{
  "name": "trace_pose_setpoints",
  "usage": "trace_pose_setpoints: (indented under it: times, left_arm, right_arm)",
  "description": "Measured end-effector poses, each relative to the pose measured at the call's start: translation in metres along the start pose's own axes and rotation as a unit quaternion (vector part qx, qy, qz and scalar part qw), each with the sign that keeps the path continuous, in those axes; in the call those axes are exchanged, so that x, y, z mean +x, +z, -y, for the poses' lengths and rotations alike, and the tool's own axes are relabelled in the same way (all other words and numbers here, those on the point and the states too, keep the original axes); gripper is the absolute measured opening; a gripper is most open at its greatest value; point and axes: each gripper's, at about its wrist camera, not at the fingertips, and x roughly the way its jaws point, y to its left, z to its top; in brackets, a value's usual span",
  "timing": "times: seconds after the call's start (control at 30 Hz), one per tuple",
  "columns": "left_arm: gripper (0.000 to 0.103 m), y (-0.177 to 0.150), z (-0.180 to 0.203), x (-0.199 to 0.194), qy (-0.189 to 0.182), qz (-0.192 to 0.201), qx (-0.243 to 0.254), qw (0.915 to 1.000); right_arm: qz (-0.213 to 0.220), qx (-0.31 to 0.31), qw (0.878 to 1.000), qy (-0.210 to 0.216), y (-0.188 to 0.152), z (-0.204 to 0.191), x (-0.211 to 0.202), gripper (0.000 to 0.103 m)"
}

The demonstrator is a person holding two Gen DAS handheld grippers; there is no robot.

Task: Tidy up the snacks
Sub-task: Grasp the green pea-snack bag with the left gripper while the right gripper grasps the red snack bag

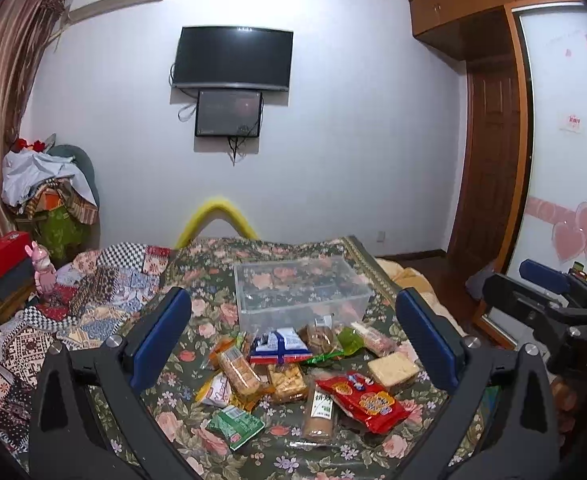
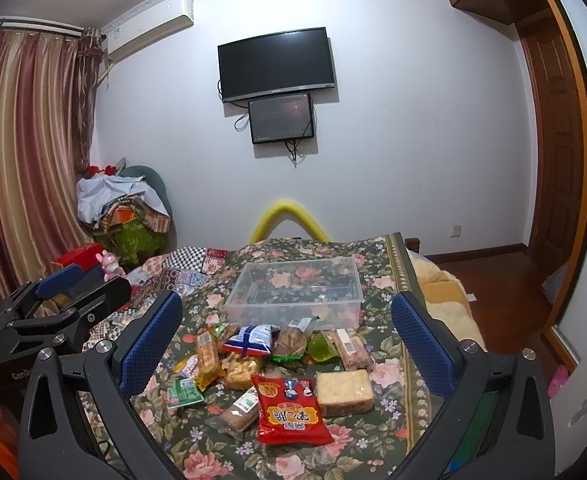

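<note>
Before one clear bin [image 2: 293, 292], one red packet [image 2: 291, 410]

The bin [image 2: 295, 290] near the bed's far edge is clear, smooth plastic. The snack wrappers look like glossy film, the red bag [image 2: 291, 410] shiniest. The bedspread [image 2: 377, 284] is matt floral cloth. Each hand-held gripper is matt black plastic with silver metal bolts; its pads [image 1: 427, 338] are blue and finely textured. The wardrobe [image 1: 489, 152] is smooth brown wood.
</note>
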Motion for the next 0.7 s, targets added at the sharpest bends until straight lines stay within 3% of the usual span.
trace_pose_setpoints:
  times: [0.23,0.47,0.63,0.7]
  left_arm:
    - [0.103,-0.030,-0.018,0.032,0.001,-0.072,0.002,0.9974]
    - [0.102,-0.065,-0.050,0.064,0.023,-0.140,-0.023,0.9897]
    - [0.087,-0.088,-0.070,0.089,0.031,-0.191,-0.028,0.9807]
    - [0.086,-0.098,-0.076,0.098,0.027,-0.212,-0.034,0.9764]
  right_arm:
    - [-0.038,0.006,0.999,-0.014,-0.018,0.013,0.021,0.103]
    - [-0.114,0.018,0.993,-0.024,-0.046,0.031,0.056,0.103]
    - [-0.161,0.025,0.986,-0.019,-0.064,0.036,0.073,0.103]
    - [-0.183,0.034,0.982,-0.007,-0.071,0.038,0.082,0.103]
